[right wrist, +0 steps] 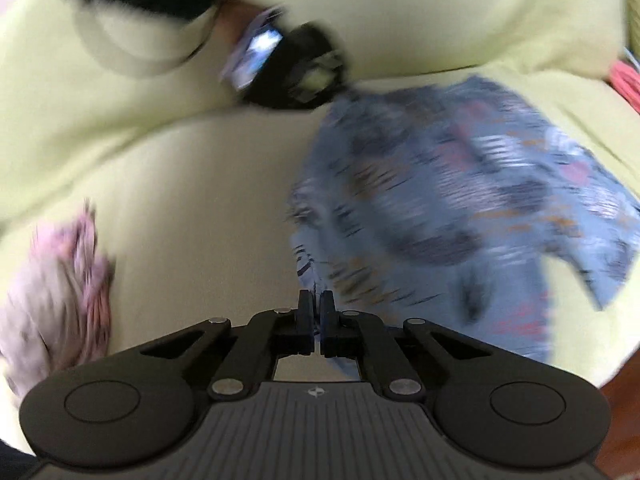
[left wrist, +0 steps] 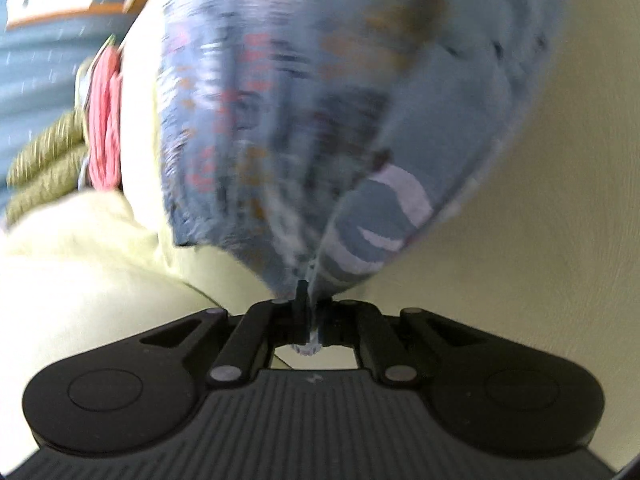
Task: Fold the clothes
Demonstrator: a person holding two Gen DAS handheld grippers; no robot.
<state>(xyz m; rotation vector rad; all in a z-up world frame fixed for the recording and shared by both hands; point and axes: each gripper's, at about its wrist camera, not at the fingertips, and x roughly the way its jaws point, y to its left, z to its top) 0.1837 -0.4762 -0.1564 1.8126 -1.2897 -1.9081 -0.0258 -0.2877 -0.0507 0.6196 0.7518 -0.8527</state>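
A blue patterned garment (left wrist: pixel 304 128) with red, orange and white marks hangs stretched in front of my left gripper (left wrist: pixel 305 292), which is shut on its edge. In the right wrist view the same garment (right wrist: pixel 460 200) spreads over the pale yellow couch (right wrist: pixel 192 200). My right gripper (right wrist: pixel 317 300) is shut on another edge of it. The left gripper (right wrist: pixel 296 72) shows at the garment's far corner, held by a hand. Both views are motion-blurred.
A pink garment (right wrist: pixel 60 280) lies on the couch at the left. A red knit cloth (left wrist: pixel 105 128) and an olive knit cloth (left wrist: pixel 44 160) lie at the couch's edge. A blue floor (left wrist: pixel 36 60) shows beyond.
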